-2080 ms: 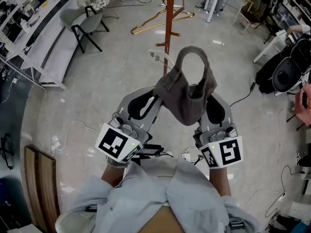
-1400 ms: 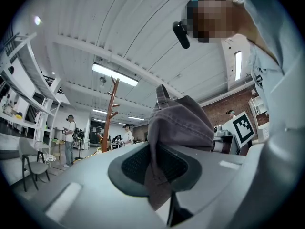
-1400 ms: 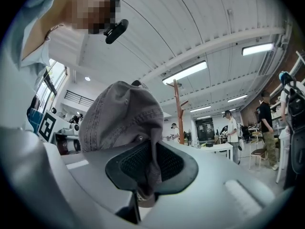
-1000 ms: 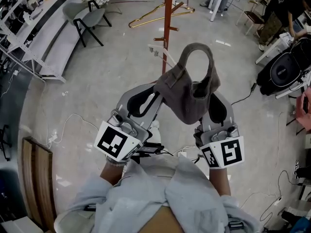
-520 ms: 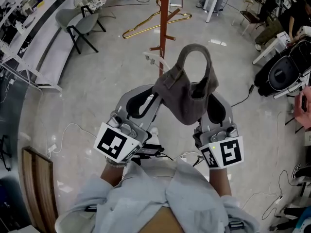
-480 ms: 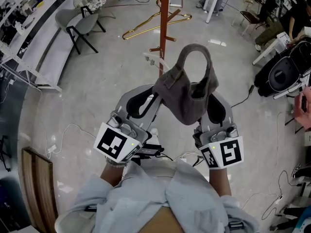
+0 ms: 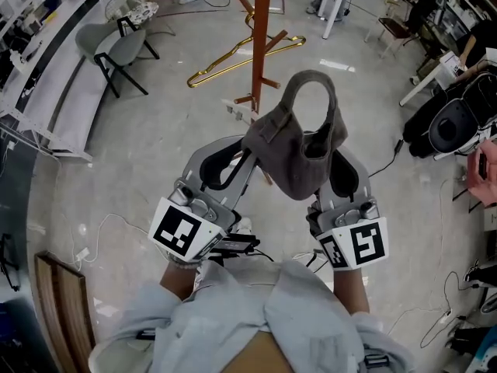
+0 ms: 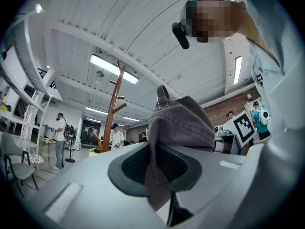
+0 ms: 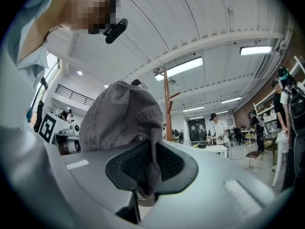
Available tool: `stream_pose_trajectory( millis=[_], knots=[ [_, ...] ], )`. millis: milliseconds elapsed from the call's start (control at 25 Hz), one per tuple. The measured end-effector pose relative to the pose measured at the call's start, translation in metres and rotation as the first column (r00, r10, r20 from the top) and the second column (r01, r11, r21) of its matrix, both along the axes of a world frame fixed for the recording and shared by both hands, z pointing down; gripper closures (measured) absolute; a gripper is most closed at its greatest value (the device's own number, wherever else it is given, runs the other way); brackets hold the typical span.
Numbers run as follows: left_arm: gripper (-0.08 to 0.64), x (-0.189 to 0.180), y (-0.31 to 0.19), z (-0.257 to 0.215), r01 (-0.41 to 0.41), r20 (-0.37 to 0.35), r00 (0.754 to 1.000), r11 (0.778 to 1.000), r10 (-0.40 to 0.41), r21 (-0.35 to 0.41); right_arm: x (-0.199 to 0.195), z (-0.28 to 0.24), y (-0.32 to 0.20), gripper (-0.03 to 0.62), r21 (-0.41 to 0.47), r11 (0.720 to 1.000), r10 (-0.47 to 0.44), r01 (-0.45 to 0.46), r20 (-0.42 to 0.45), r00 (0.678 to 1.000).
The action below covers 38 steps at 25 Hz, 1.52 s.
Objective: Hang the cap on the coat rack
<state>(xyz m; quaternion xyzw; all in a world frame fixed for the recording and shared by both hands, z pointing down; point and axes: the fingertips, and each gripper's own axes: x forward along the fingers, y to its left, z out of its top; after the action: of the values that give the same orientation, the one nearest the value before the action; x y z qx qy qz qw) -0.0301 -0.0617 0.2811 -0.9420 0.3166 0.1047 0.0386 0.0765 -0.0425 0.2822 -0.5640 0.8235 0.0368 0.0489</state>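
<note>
Since the frame half a second ago, the coat rack [image 7: 260,22] is showing lower in the head view, with more of its pegs visible, while the cap [image 7: 295,154] and both grippers are keeping the same place in that view.

I am holding the left gripper [image 7: 247,152] clamped on the cap's left edge. In the left gripper view, the grey fabric is running down between the two dark pads and the jaws are pressing on it.

I am holding the right gripper [image 7: 334,160] clamped on the cap's right edge. In the right gripper view, a fold of the cap is pinched between the pads.

The cap is hanging in the air between the two grippers, above the floor [image 7: 155,146], with its rear strap loop arching up and away from me. It is not resting on any peg.

The rack's brown pole is standing ahead of the cap. A gold hanger [image 7: 241,53] is showing at the pole.
</note>
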Motion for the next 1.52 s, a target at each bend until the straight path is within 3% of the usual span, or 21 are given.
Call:
stream_pose_trajectory(
  millis=[720,1080,1520],
  knots=[
    [0.508,-0.004,-0.099,-0.013,-0.034,-0.019,0.999,0.999,0.034,0.028,-0.005,-0.013,-0.096,0.546,0.025,0.999,0.048,-0.048,0.0,0.999],
    [0.508,-0.002,-0.121,-0.008,-0.062,-0.013,0.998,0.998,0.063,0.016,-0.003,-0.008,-0.114,0.546,0.008,0.997,0.073,-0.073,0.003,0.997],
    [0.508,0.008,-0.134,-0.004,-0.033,-0.016,0.999,0.999,0.033,-0.004,0.007,-0.005,-0.129,0.546,-0.002,0.999,0.049,-0.049,0.006,0.999]
  ],
)
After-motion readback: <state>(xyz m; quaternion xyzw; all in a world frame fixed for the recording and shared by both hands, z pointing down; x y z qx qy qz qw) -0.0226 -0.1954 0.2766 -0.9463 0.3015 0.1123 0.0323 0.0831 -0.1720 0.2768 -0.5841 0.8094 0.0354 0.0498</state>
